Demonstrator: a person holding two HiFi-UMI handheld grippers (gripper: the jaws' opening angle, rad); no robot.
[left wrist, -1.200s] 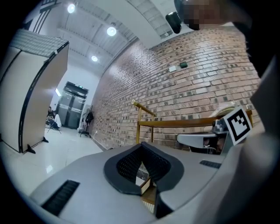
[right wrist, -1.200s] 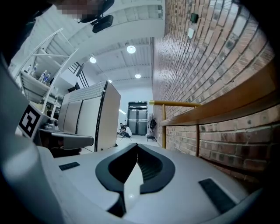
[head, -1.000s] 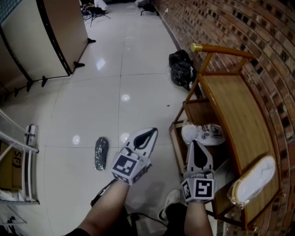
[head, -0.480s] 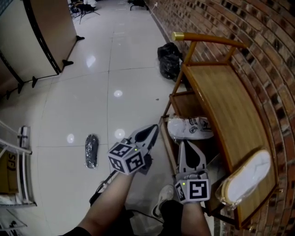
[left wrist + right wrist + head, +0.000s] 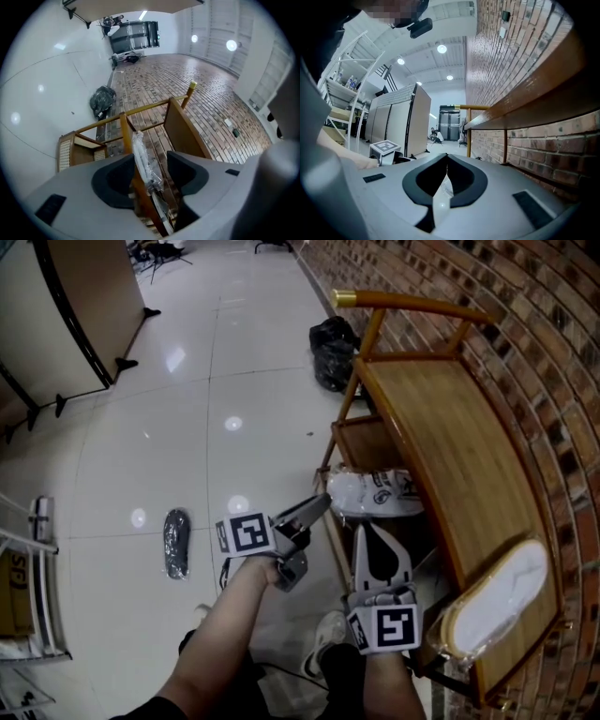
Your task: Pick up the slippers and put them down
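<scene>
**Fig.** Bagged slippers (image 5: 380, 491) lay on the lower shelf (image 5: 366, 442) of the table (image 5: 441, 437). Your right gripper (image 5: 370, 531) kept its jaws pressed together on the bag's film, apparently to steady it. The jaws of your left gripper (image 5: 317, 506) were opening, with the bag's edge between them untouched. The bag's print was too small to read.

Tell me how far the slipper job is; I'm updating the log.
Looks done: one bagged pair lies on the bench top. In hand: right claw pinches the shelf's bagged slippers; left claw is opening, bag between its jaws. Left: lifting them out, setting down.
</scene>
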